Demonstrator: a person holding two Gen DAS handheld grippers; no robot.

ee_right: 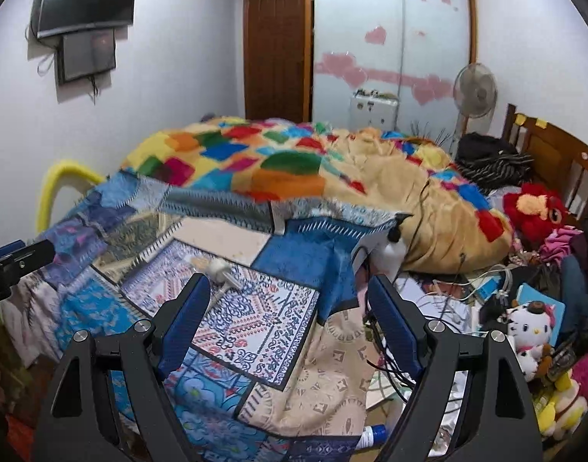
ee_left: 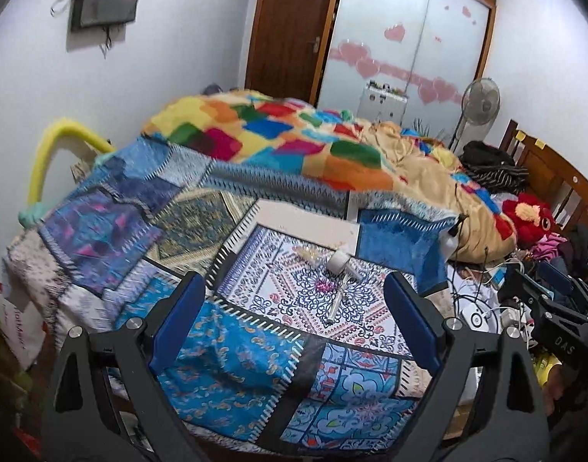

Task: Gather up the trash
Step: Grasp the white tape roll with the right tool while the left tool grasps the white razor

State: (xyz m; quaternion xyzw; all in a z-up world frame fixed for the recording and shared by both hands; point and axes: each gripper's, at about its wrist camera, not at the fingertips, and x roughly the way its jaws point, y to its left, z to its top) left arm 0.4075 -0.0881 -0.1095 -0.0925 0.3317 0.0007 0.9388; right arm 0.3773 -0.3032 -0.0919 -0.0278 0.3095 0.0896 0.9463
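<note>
Small trash lies on the patterned patchwork bedspread (ee_left: 232, 362): a white paper cup (ee_left: 339, 262) on its side, a clear stick-like tube (ee_left: 338, 300), a shiny pink wrapper (ee_left: 326, 286) and a crumpled clear wrapper (ee_left: 312, 254). My left gripper (ee_left: 295, 312) hangs open just short of these pieces, with nothing between its blue pads. In the right wrist view the white cup (ee_right: 218, 268) and tube (ee_right: 225, 288) lie just beyond the left fingertip of my right gripper (ee_right: 290, 310), which is open and empty. Each gripper shows at the edge of the other's view.
A colourful fleece blanket (ee_left: 294, 142) is heaped across the far half of the bed. Cables (ee_right: 394, 369), plush toys (ee_right: 532, 327), a red plush (ee_right: 532, 208) and clothes crowd the right side. A yellow foam rail (ee_left: 51, 154) is at the left. A fan (ee_right: 474, 90) and wardrobe stand behind.
</note>
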